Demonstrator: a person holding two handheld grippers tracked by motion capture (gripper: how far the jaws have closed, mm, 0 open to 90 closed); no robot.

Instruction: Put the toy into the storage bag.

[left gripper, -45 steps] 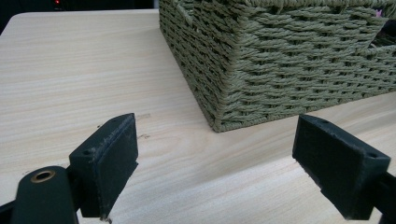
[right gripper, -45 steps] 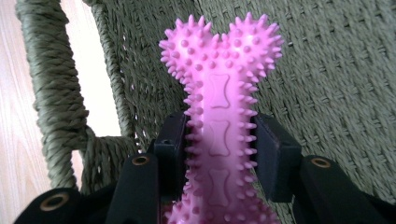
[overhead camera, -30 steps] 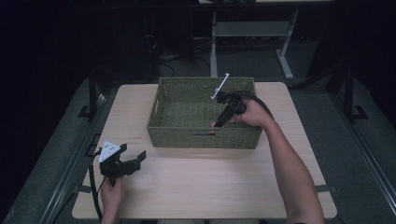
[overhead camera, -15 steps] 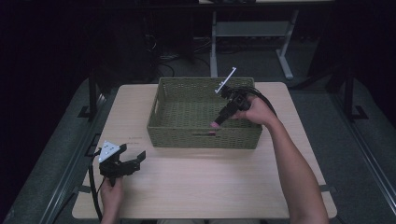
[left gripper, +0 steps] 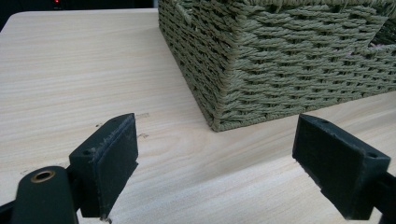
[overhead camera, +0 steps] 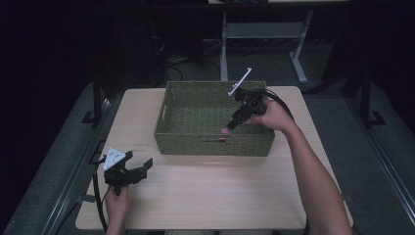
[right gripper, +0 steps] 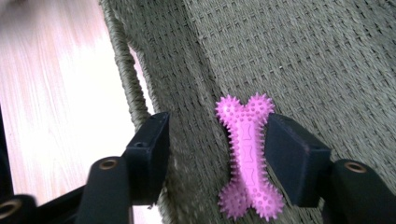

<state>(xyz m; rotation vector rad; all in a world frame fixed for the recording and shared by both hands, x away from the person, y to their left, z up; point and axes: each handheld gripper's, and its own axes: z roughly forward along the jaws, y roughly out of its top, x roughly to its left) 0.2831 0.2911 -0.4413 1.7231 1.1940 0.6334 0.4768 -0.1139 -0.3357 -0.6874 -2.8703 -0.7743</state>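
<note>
A pink spiky bone-shaped toy (right gripper: 247,158) lies on the floor of the green woven basket (overhead camera: 214,144), close to its front wall (right gripper: 140,84). My right gripper (overhead camera: 234,125) points down into the basket over the pink toy (overhead camera: 225,131). Its jaws have just been opening. The toy lies between them beside one pad, and the other pad stands well clear, so the right gripper (right gripper: 215,140) is open. My left gripper (overhead camera: 138,159) rests low on the table at the front left. The left gripper (left gripper: 217,168) is open and holds nothing, facing the basket's corner (left gripper: 219,116).
The light wooden table (overhead camera: 210,196) has bare room in front of the basket and to its left. A metal table frame (overhead camera: 264,34) stands on the dark floor behind. Cables trail from both grippers.
The right gripper has risen a little inside the basket and its jaws have spread apart, letting go of the pink toy. The left hand has stayed put.
</note>
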